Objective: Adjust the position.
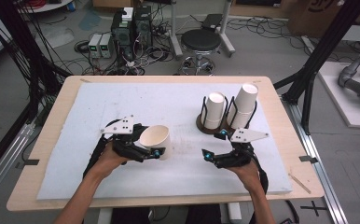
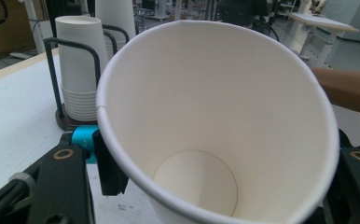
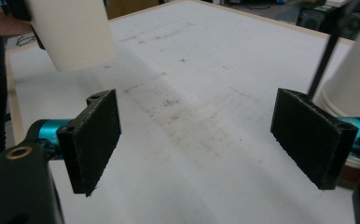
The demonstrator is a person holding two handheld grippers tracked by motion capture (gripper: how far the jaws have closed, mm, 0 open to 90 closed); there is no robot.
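Observation:
A white paper cup (image 1: 162, 135) hangs tilted just above the white mat, with my left gripper (image 1: 149, 141) shut on its wall. In the left gripper view the cup's (image 2: 215, 93) empty inside faces the camera, between the jaws of the left gripper (image 2: 225, 163). My right gripper (image 1: 214, 143) stands open above the mat, right of the cup and just in front of the black wire cup rack (image 1: 205, 125). Its pads (image 3: 94, 140) are wide apart with nothing between them. The held cup (image 3: 71, 32) shows at the upper left of the right gripper view.
The rack holds two stacks of upside-down white cups, a shorter one (image 1: 215, 109) and a taller leaning one (image 1: 244, 105). The white mat (image 1: 122, 98) covers most of the wooden table (image 1: 57, 121). A stool (image 1: 200, 42) and electronics stand on the floor beyond.

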